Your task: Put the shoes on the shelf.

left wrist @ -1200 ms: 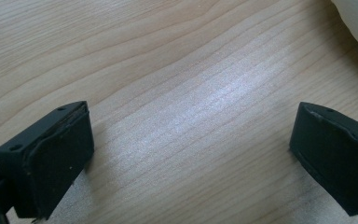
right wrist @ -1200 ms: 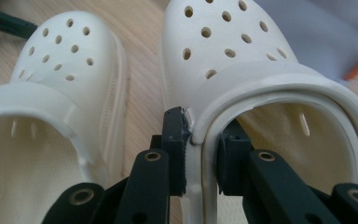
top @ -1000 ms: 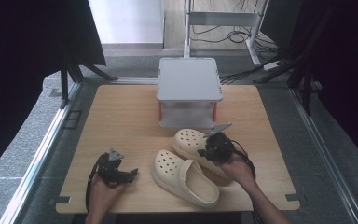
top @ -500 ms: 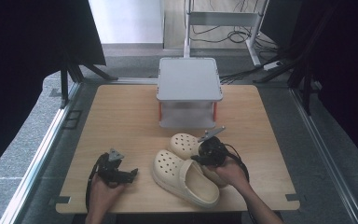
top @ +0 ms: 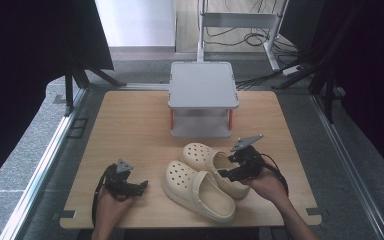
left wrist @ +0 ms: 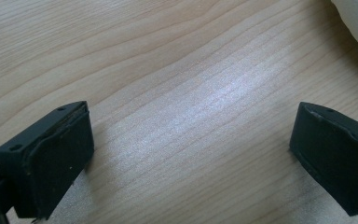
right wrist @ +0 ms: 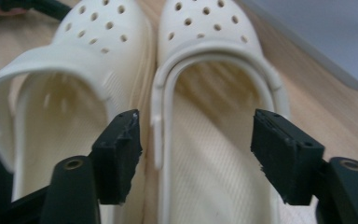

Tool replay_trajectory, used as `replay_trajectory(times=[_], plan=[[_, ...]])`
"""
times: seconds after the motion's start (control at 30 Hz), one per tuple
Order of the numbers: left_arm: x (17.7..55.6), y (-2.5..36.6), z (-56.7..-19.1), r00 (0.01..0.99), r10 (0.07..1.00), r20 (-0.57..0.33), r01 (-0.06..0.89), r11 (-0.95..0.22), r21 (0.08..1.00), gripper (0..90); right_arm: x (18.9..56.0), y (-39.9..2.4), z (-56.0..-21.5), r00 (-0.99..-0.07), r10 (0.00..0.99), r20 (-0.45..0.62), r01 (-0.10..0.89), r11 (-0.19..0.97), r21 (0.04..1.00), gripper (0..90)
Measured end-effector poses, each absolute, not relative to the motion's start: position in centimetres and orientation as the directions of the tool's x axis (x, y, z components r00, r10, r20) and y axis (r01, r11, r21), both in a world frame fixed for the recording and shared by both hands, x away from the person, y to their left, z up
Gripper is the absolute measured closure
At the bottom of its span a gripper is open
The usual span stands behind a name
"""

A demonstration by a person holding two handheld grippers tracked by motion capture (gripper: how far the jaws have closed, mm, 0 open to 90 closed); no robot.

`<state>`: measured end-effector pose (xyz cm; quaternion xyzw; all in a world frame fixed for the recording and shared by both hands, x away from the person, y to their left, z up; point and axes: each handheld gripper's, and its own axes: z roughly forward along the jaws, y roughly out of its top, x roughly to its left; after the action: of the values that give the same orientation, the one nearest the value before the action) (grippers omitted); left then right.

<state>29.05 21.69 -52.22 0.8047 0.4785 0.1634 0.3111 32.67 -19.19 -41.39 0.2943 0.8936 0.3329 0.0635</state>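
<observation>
Dark curtains surround the light wooden table, and a grey two-level plastic stand sits at its far middle. From the high view, two cream perforated foam clogs lie side by side near the front edge; your right gripper is at the heel of the farther clog, your left gripper rests apart on bare wood. In your left gripper view, the jaws stand wide open, holding nothing. In your right gripper view, the jaws are spread around the right-hand clog's heel, not clamping it.

Left gripper rests low, jaws spread wide; right gripper hangs over the table's near edge, jaws parted.
</observation>
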Motion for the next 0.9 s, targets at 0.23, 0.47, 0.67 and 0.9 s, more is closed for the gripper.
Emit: replay_trajectory(times=[0.23,0.47,0.67,0.9], plan=[[29.1,21.7,-52.2,0.49,0.871,-0.034,0.668,-0.351,0.656,0.0,31.6,-19.1,-41.8,-0.846,0.521,0.114,0.466,0.618,0.633,22.5],[29.1,21.7,-52.2,0.49,0.871,-0.034,0.668,-0.351,0.656,0.0,31.6,-17.5,-43.2,-0.868,0.486,0.104,0.441,0.659,0.609,17.4],[29.1,21.7,-52.2,0.49,0.871,-0.033,0.668,-0.351,0.656,0.0,32.1,-16.1,-44.3,-0.875,0.476,0.086,0.431,0.686,0.586,16.4],[29.1,21.7,-52.2,0.489,0.872,-0.035,0.668,-0.349,0.657,0.0,32.5,-15.0,-45.2,-0.875,0.481,0.062,0.423,0.694,0.582,27.9]])
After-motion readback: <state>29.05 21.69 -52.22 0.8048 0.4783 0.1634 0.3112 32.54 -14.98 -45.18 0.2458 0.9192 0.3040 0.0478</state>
